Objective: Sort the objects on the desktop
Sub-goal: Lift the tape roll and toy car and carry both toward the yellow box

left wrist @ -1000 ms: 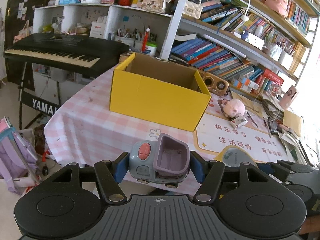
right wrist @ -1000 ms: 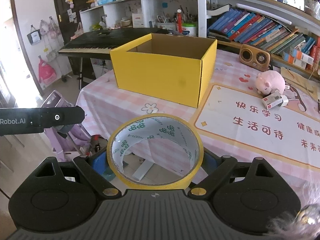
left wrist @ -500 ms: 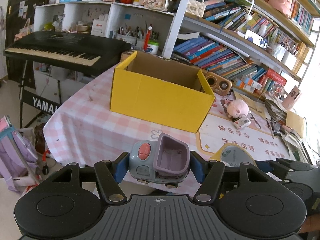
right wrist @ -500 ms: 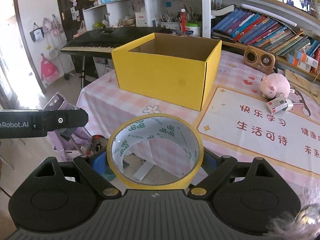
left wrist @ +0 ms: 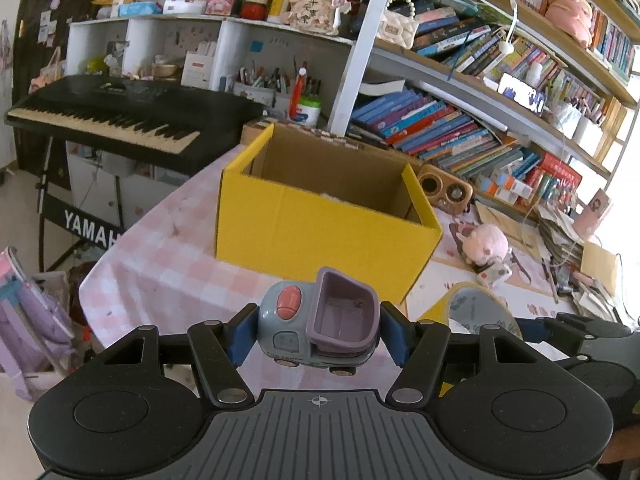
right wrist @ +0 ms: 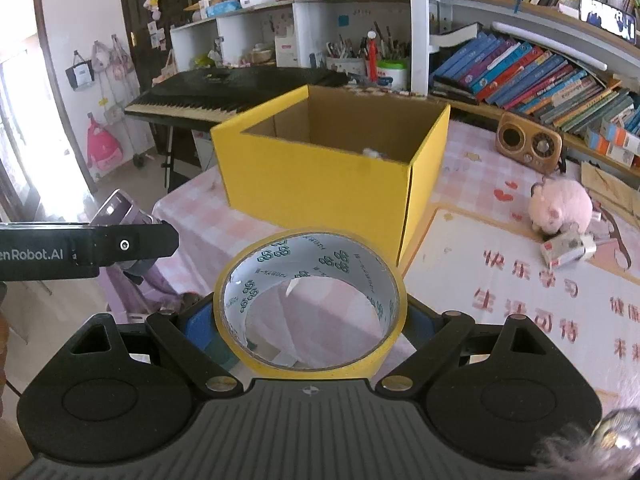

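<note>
My left gripper (left wrist: 318,334) is shut on a small grey toy truck (left wrist: 318,322) with a purple tipper bed and a pink button, held above the near table edge. My right gripper (right wrist: 310,322) is shut on a roll of yellow tape (right wrist: 310,304), its blue pads pressing the roll's sides. Straight ahead in both views stands an open yellow cardboard box (left wrist: 324,216) (right wrist: 332,168) on the pink checked tablecloth. A bit of something white shows low inside the box; the remainder of its inside is hidden. The right gripper with its tape roll (left wrist: 476,312) shows at the right of the left wrist view.
A pink plush pig (right wrist: 560,208), a small white-and-red item (right wrist: 566,248) and a wooden radio (right wrist: 528,146) lie right of the box. A printed desk mat (right wrist: 520,304) covers the near right. A black keyboard (left wrist: 112,116) stands left of the table; bookshelves (left wrist: 460,136) run behind.
Both grippers have moved closer to the yellow box, which now looks larger and more of its inside shows. The toy truck and the tape roll stay gripped as before.
</note>
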Action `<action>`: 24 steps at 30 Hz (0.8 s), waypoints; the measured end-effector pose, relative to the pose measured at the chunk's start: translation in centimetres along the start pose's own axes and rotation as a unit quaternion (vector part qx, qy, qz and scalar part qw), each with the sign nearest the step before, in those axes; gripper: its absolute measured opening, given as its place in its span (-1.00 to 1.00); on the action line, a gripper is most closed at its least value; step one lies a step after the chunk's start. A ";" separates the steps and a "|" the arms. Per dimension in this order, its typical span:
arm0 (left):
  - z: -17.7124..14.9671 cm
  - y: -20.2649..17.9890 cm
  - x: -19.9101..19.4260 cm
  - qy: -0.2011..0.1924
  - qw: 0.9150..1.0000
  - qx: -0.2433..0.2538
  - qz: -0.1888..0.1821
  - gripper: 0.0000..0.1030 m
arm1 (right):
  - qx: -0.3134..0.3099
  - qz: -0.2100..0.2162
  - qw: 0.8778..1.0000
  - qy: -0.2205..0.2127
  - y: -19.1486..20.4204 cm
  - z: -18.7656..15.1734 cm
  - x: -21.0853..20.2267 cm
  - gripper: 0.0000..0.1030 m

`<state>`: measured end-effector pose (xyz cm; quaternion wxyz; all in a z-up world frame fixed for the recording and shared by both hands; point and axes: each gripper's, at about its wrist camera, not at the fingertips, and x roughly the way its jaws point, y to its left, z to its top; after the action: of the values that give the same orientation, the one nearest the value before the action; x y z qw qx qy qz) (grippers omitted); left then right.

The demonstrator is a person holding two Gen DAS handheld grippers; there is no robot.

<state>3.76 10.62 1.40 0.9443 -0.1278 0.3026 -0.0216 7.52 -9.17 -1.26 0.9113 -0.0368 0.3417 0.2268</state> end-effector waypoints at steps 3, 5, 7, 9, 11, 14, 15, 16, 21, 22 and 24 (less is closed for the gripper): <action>1.3 -0.1 0.6 -0.009 1.000 0.003 -0.003 0.23 | -0.001 0.003 1.000 -0.009 -0.5 1.3 0.3 0.75; 2.3 -0.1 0.9 -0.018 1.000 0.004 -0.004 0.23 | -0.001 0.005 1.000 -0.017 -0.9 2.3 0.4 0.75; 3.5 -0.2 1.3 -0.029 1.000 0.006 -0.006 0.23 | -0.001 0.007 1.000 -0.027 -1.4 3.5 0.5 0.75; 4.7 -0.4 1.8 -0.040 0.999 0.011 -0.007 0.23 | 0.001 0.006 0.999 -0.039 -2.1 4.9 0.7 0.75; 5.8 -0.5 2.5 -0.050 0.999 0.015 -0.006 0.23 | 0.003 0.005 0.999 -0.051 -2.8 6.2 0.8 0.75; 7.5 -0.7 3.7 -0.062 0.998 0.019 -0.004 0.23 | 0.002 0.004 0.998 -0.069 -4.0 8.5 1.2 0.75; 8.1 -0.7 4.2 -0.065 0.998 0.020 -0.003 0.23 | -0.002 0.002 0.997 -0.075 -4.3 9.3 1.4 0.75; 8.5 -0.8 4.7 -0.068 0.997 0.021 -0.002 0.23 | -0.006 0.001 0.997 -0.081 -4.7 10.1 1.7 0.75; 10.7 -0.8 7.9 -0.068 0.997 0.032 0.013 0.23 | -0.026 0.000 0.995 -0.093 -6.4 13.3 3.9 0.75; 10.9 -0.8 8.6 -0.065 0.997 0.034 0.017 0.23 | -0.028 0.002 0.995 -0.093 -6.8 14.0 4.5 0.75; 11.5 -0.8 10.1 -0.057 0.997 0.040 0.025 0.23 | -0.023 0.005 0.995 -0.092 -7.5 15.0 5.4 0.75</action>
<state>18.63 11.27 4.88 0.9646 -0.0838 0.2498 -0.0029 23.47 -10.44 6.03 0.9365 -0.0353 0.2512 0.2420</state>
